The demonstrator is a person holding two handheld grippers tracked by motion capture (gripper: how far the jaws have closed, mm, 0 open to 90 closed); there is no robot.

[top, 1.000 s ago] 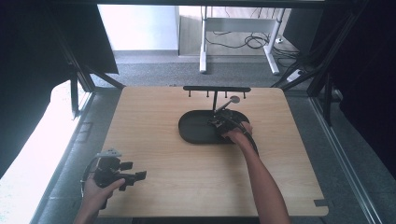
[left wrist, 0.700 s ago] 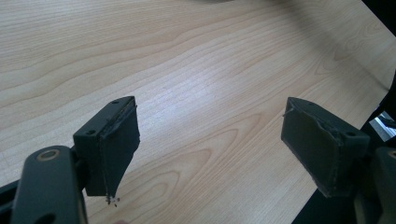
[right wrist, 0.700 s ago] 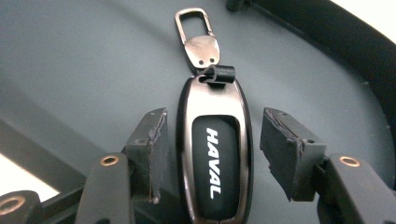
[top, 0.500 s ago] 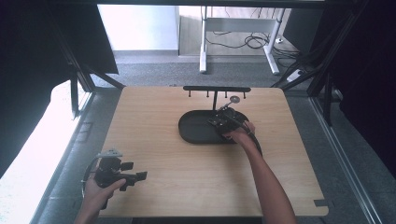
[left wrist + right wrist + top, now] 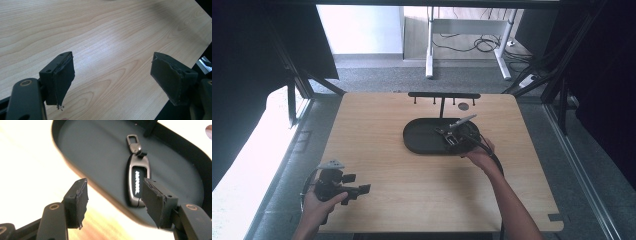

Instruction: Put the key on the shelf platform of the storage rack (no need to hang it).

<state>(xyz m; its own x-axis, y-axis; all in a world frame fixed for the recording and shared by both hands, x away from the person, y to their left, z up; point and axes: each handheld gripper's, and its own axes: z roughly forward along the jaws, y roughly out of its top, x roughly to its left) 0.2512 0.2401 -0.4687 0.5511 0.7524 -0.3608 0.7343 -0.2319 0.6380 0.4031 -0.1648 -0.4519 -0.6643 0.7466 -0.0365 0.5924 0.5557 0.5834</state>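
Note:
A dark metal key fob (image 5: pixel 138 182) with a clasp at its far end lies flat in the black oval tray (image 5: pixel 95 152). My right gripper (image 5: pixel 117 205) hovers open just above the tray's near rim. Its right-hand jaw partly covers the fob's edge and nothing is between the jaws. In the high view the right gripper (image 5: pixel 451 137) is over the right half of the tray (image 5: pixel 422 140). My left gripper (image 5: pixel 357 183) is held open near the table's front left corner. It is over bare wood in its own view (image 5: pixel 110 82).
A black stand with a crossbar of small hooks (image 5: pixel 443 95) rises at the tray's far edge. A small dark disc (image 5: pixel 463 106) lies beside it. The wooden table (image 5: pixel 377 125) stops short at the front right, near my left gripper's right-hand jaw.
My right gripper has drawn back slightly toward the tray's near rim. The left gripper has stayed where it was.

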